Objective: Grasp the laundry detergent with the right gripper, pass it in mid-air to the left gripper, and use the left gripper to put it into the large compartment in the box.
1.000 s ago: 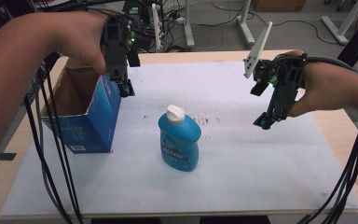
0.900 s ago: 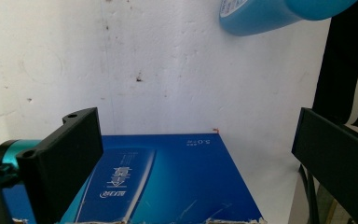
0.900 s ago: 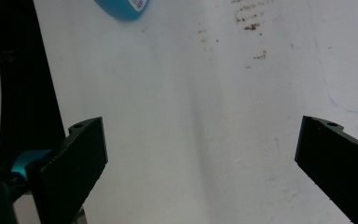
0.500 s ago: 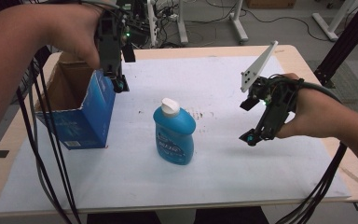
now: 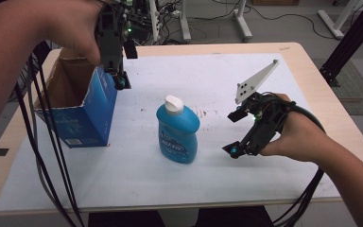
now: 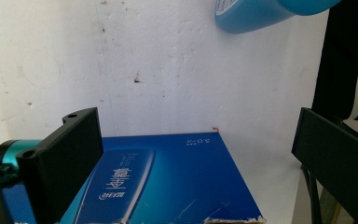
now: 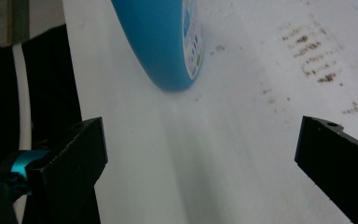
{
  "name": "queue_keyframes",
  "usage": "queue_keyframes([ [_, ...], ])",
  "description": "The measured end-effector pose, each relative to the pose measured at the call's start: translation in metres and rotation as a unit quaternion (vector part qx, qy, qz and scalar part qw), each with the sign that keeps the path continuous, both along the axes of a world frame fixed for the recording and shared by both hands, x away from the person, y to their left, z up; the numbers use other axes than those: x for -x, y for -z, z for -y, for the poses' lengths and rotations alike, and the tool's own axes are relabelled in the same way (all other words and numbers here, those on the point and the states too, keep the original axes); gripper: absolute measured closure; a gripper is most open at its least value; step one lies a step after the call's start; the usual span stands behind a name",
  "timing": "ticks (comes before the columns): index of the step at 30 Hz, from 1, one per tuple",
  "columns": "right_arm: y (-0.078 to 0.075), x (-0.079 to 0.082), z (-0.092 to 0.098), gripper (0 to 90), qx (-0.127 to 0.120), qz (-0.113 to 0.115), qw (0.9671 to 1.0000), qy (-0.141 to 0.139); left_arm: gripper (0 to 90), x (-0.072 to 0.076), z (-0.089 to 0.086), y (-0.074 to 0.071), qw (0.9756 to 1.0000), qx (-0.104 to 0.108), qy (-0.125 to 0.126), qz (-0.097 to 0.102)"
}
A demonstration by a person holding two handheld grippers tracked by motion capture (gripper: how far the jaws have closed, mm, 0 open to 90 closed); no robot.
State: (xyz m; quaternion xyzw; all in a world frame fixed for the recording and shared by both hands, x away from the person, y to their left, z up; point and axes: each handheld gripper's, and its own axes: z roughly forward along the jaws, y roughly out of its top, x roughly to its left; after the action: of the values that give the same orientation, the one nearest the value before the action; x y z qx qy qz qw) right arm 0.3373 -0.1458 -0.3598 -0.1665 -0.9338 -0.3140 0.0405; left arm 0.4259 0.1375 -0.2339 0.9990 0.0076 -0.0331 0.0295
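We see the blue bottle [image 5: 177, 132] standing upright near the middle of the white sheet [image 5: 208, 80] that covers the bench [image 5: 312, 61], its white cap [image 5: 174, 103] on top and a printed label facing the person's side. It touches neither tool. In the right gripper view the bottle's rounded base [image 7: 168, 42] sits ahead of the jaws on the sheet, well short of them, with a scatter of brown specks [image 7: 317, 51] off to one side.

To the bottle's right the right tool [image 5: 234, 134] hovers just above the sheet, held in the person's right hand [image 5: 293, 137], its jaws spread wide and empty — they point toward the bottle, and a clear strip of sheet lies between. The grey three-cornered plate [image 5: 256, 81] rises above it.

To the bottle's left stands the blue cardboard box [image 5: 82, 111], open at the top, its brown inside showing. The left tool [image 5: 118, 78] hangs over the box's near right upper edge, gripped from above by the left hand [image 5: 75, 28]. In the left gripper view its jaws are wide apart and hold nothing, with the box's blue printed face [image 6: 168, 182] below and between them; whether a jaw touches the cardboard we cannot tell. Black cables [image 5: 42, 156] trail down at the left.
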Motion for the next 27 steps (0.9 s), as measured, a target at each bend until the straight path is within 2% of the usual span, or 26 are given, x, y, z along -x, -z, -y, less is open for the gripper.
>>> queue_keyframes([
  [10,0.017,0.009,-0.015,1.2,-0.045,-0.002,0.9989,0.014,1.8,0.001,-0.002,0.001,1.0,0.003,-0.001,0.0],
  [17,0.026,0.014,-0.027,1.2,-0.086,0.003,0.9959,0.027,1.8,0.001,-0.003,0.002,1.0,0.004,0.0,-0.001],
  [27,0.038,0.019,-0.049,1.3,-0.119,0.005,0.9924,0.033,1.7,0.0,-0.003,0.002,1.0,0.006,-0.001,0.0],
])
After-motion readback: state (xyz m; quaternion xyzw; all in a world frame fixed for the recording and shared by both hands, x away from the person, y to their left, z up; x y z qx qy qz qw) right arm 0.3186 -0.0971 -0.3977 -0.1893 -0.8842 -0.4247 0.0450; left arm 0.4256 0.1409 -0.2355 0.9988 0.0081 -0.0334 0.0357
